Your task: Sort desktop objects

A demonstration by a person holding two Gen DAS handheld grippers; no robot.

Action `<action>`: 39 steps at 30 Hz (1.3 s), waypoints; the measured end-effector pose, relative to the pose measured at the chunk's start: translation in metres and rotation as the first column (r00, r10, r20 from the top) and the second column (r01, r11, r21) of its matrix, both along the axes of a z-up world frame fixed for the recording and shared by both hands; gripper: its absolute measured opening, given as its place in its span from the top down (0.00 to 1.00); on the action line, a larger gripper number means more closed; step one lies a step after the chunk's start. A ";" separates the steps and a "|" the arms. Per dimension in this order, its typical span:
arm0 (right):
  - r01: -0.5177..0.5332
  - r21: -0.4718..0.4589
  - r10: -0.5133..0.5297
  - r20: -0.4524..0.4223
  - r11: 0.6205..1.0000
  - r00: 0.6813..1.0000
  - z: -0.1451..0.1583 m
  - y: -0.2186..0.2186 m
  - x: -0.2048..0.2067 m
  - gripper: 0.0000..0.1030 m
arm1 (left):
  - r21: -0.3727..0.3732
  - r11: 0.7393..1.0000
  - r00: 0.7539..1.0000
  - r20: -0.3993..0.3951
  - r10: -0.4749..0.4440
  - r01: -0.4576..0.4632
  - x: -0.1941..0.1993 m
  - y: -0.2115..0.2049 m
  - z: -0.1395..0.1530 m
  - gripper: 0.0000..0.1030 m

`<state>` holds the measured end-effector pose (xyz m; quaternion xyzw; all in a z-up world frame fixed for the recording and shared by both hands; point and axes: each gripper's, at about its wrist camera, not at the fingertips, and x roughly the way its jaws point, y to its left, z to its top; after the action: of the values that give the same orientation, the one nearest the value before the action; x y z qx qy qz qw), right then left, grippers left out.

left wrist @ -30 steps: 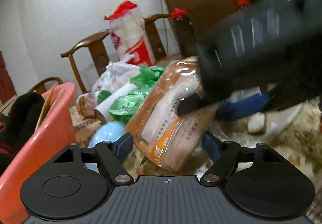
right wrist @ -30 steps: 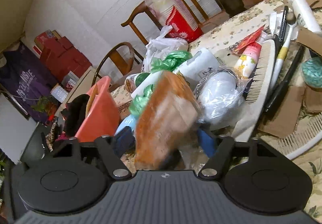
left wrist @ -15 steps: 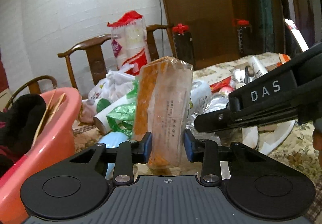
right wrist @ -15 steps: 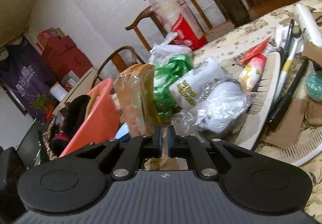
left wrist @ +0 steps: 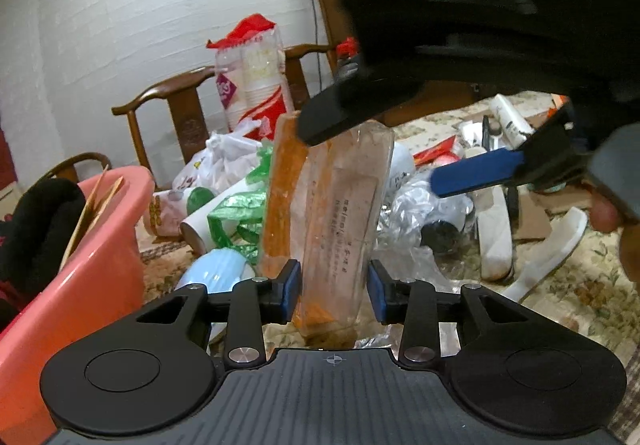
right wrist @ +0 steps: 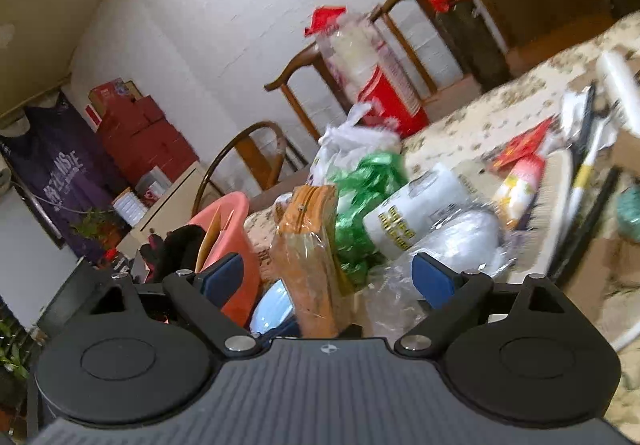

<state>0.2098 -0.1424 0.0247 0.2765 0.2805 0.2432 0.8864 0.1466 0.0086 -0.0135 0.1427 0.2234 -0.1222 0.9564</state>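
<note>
The orange packet [left wrist: 328, 221] stood upright between the left gripper [left wrist: 334, 285] fingers, which were clamped on its lower end, its long axis running straight up from them. The right gripper [right wrist: 328, 277] hung above and just behind the packet with its fingers spread apart, holding nothing. The pink basin [left wrist: 100, 265] lay to the packet's left, so I judged the left hand better placed to carry it there.

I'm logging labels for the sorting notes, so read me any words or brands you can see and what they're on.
Orange packet held in the left gripper: printed lines, too small to read.
White roll: yellow marks, blurred.
Purple shirt on the wall: large letters, not clearly legible.
Cup sleeve: logo, unreadable.
</note>
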 end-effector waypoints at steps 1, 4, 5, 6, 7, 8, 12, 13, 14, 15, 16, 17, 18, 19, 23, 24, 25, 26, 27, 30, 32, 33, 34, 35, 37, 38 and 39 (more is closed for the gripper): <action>-0.007 0.006 0.007 -0.010 1.000 1.000 -0.002 0.002 0.003 0.12 | 0.002 1.000 1.000 -0.001 0.000 0.000 0.000 0.000 -0.001 0.64; -0.020 0.031 0.021 -0.039 0.999 0.999 -0.008 0.009 0.014 0.14 | -0.001 1.000 1.000 0.000 -0.005 0.005 0.000 0.002 0.000 0.64; -0.022 0.039 0.024 -0.044 0.999 0.999 -0.009 0.010 0.017 0.18 | 0.002 1.000 1.000 0.000 -0.008 0.008 0.000 0.002 0.000 0.64; -0.021 0.036 0.023 -0.046 0.999 0.999 -0.010 0.013 0.019 0.33 | 0.004 1.000 1.000 0.001 -0.010 0.010 0.000 0.002 0.000 0.64; -0.025 0.017 0.026 -0.046 1.000 0.999 -0.011 0.016 0.021 0.47 | 0.005 1.000 1.000 -0.003 -0.015 0.015 0.000 0.002 0.000 0.63; -0.041 -0.002 0.041 -0.040 0.999 0.998 -0.012 0.019 0.022 0.64 | 0.005 1.000 1.000 -0.003 -0.015 0.015 0.000 0.002 0.000 0.63; -0.065 -0.023 0.065 -0.016 0.998 0.998 -0.010 0.020 0.016 0.67 | -0.005 1.000 1.000 0.003 -0.025 0.025 -0.003 0.002 0.001 0.64; -0.058 -0.015 0.057 -0.015 0.998 0.998 -0.010 0.018 0.014 0.67 | -0.004 1.000 1.000 0.010 -0.026 0.026 -0.004 0.001 0.002 0.65; -0.054 -0.012 0.054 -0.007 0.998 0.999 -0.010 0.017 0.012 0.67 | 0.005 1.000 0.999 0.022 -0.030 0.030 -0.007 -0.001 0.003 0.65; -0.050 -0.013 0.050 0.003 0.999 0.999 -0.008 0.016 0.009 0.68 | 0.016 0.999 0.999 0.035 -0.035 0.034 -0.010 -0.003 0.005 0.66; -0.045 -0.013 0.045 0.012 0.999 0.999 -0.005 0.015 0.007 0.68 | 0.024 0.999 0.998 0.045 -0.038 0.037 -0.012 -0.005 0.006 0.66; -0.042 -0.009 0.043 0.018 0.999 0.999 -0.002 0.014 0.004 0.68 | 0.026 0.999 0.998 0.056 -0.042 0.040 -0.014 -0.006 0.009 0.67; -0.039 -0.008 0.039 0.026 0.999 0.999 0.001 0.013 0.002 0.68 | 0.023 0.999 0.997 0.064 -0.046 0.045 -0.017 -0.007 0.014 0.67; -0.034 -0.004 0.034 0.036 0.999 0.999 0.005 0.011 -0.001 0.68 | 0.021 0.999 0.996 0.073 -0.048 0.046 -0.020 -0.008 0.019 0.67; -0.028 0.011 0.027 0.088 1.000 0.996 0.026 0.007 -0.015 0.68 | 0.037 0.998 0.991 0.124 -0.054 0.050 -0.034 -0.011 0.040 0.67; -0.028 0.016 0.027 0.100 0.999 0.995 0.032 0.006 -0.018 0.68 | 0.040 0.998 0.989 0.138 -0.053 0.048 -0.039 -0.011 0.046 0.67; -0.031 0.017 0.029 0.116 0.999 0.993 0.039 0.007 -0.022 0.68 | 0.040 0.998 0.987 0.151 -0.051 0.046 -0.043 -0.010 0.052 0.67; -0.033 0.016 0.030 0.130 0.999 0.991 0.045 0.008 -0.026 0.68 | 0.040 0.998 0.985 0.163 -0.047 0.041 -0.047 -0.008 0.058 0.67; -0.037 0.018 0.034 0.145 0.999 0.989 0.051 0.010 -0.030 0.68 | 0.041 0.999 0.984 0.176 -0.041 0.034 -0.050 -0.006 0.063 0.67; -0.055 0.021 0.050 0.181 0.998 0.982 0.069 0.021 -0.038 0.68 | 0.043 0.999 0.977 0.212 -0.014 0.005 -0.061 0.006 0.079 0.66; -0.080 0.024 0.073 0.210 0.996 0.975 0.080 0.033 -0.043 0.68 | 0.046 0.999 0.972 0.234 0.010 -0.021 -0.067 0.016 0.089 0.66; -0.092 0.026 0.084 0.220 0.995 0.972 0.085 0.039 -0.044 0.68 | 0.048 0.998 0.970 0.243 0.025 -0.038 -0.070 0.025 0.095 0.66; -0.107 0.028 0.098 0.228 0.994 0.969 0.090 0.047 -0.044 0.68 | 0.050 0.997 0.967 0.250 0.041 -0.055 -0.072 0.032 0.099 0.66; -0.123 0.030 0.112 0.235 0.992 0.966 0.095 0.056 -0.044 0.68 | 0.051 0.996 0.965 0.257 0.057 -0.072 -0.073 0.040 0.103 0.66; -0.162 0.033 0.149 0.251 0.986 0.957 0.102 0.077 -0.041 0.68 | 0.053 0.992 0.958 0.268 0.099 -0.117 -0.074 0.060 0.110 0.66; -0.182 0.035 0.167 0.257 0.983 0.952 0.106 0.089 -0.039 0.68 | 0.054 0.989 0.955 0.272 0.121 -0.141 -0.073 0.070 0.113 0.66; -0.205 0.035 0.189 0.263 0.978 0.946 0.109 0.103 -0.037 0.68 | 0.054 0.984 0.950 0.275 0.148 -0.169 -0.073 0.083 0.116 0.66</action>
<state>0.1732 -0.0399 0.1338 0.2403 0.1814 0.3729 0.8777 0.0738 0.0921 0.1025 0.1762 0.1063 -0.0158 0.9785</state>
